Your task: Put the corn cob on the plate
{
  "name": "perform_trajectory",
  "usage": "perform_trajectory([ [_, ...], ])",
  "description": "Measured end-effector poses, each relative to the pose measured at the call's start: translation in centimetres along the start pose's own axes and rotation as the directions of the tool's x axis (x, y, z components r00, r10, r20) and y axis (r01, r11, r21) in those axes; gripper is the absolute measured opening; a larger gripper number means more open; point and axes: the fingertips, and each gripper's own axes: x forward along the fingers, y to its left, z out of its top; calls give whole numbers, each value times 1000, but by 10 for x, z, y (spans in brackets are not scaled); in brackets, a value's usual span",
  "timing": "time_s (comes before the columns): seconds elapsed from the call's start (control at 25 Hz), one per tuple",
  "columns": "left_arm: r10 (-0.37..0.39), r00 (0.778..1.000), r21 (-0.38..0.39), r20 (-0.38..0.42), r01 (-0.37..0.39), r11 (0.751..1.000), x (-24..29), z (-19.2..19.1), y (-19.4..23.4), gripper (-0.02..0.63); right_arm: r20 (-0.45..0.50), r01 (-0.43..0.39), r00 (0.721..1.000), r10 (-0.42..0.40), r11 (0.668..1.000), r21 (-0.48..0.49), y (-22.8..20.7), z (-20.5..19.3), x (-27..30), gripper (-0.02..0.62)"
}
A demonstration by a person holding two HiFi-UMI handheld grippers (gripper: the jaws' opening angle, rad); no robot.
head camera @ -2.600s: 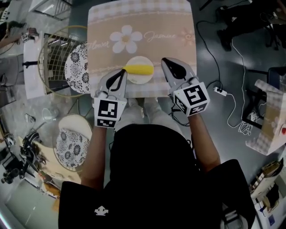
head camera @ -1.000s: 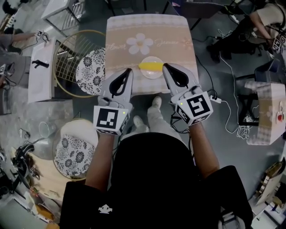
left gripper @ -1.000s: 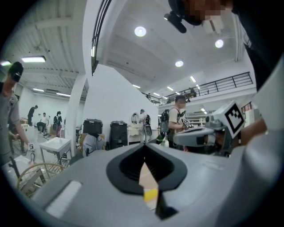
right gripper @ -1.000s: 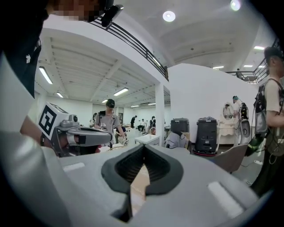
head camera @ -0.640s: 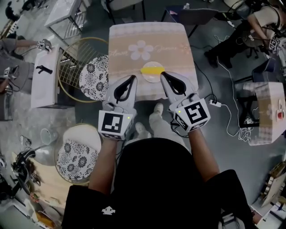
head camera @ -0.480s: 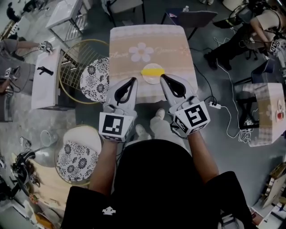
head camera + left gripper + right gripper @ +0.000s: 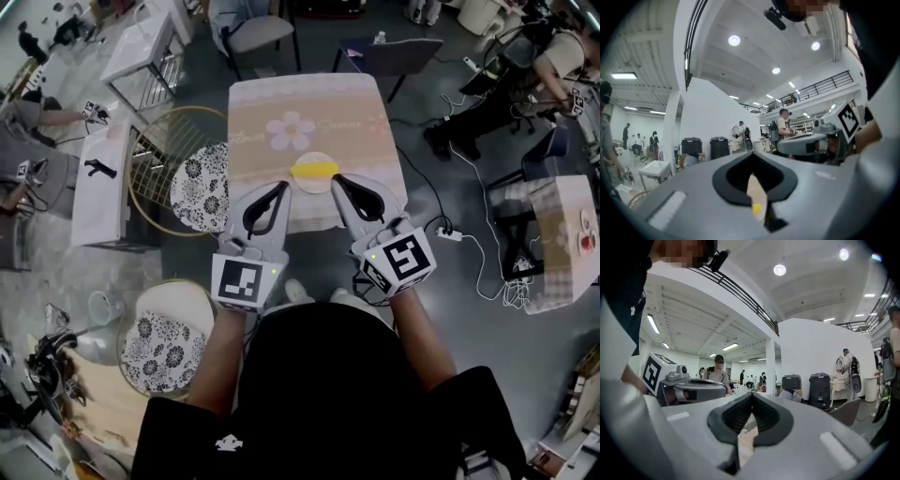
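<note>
The yellow corn cob (image 7: 314,170) lies across a small pale plate (image 7: 315,184) near the front edge of the beige cloth-covered table (image 7: 272,108). Both grippers are held level in front of that edge, side by side, apart from the plate. My left gripper (image 7: 282,187) is shut with nothing in it; in its own view the jaws (image 7: 751,157) meet, and a sliver of corn (image 7: 756,208) shows through the gap below them. My right gripper (image 7: 338,180) is also shut and empty, its jaws (image 7: 751,395) closed together.
A round gold wire stand with a floral cushion (image 7: 201,187) stands left of the table, and a second floral stool (image 7: 161,339) is near my left elbow. A white side table (image 7: 111,178), chairs (image 7: 389,52) and a floor cable with power strip (image 7: 450,234) surround the spot. People are working nearby.
Both grippers have risen and drawn back from the table together, still shut. The table looks smaller and farther off. The corn cob stays on the plate.
</note>
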Motion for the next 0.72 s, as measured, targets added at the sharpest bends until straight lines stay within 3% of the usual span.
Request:
perform_trajectory([
  [0.08,11,1000,-4,-5,-11,1000,-1,5,-1,9,5,-4,1000,4,1000,2,0,3,-3,2],
  [0.24,0,999,69,33,-2,998,-2,14,-3,9,17,-15,1000,16,1000,-3,0,11,-11,3],
  [0.36,33,999,-7,17,-33,999,-4,24,-11,9,17,-28,999,28,1000,-12,-1,15,-17,2],
  [0.48,26,999,20,28,-27,999,-3,29,-21,9,25,-35,999,35,999,-15,-3,18,-22,2],
  [0.72,53,999,-6,5,-53,999,-8,26,-32,9,36,-50,998,51,999,-9,0,19,-32,2],
])
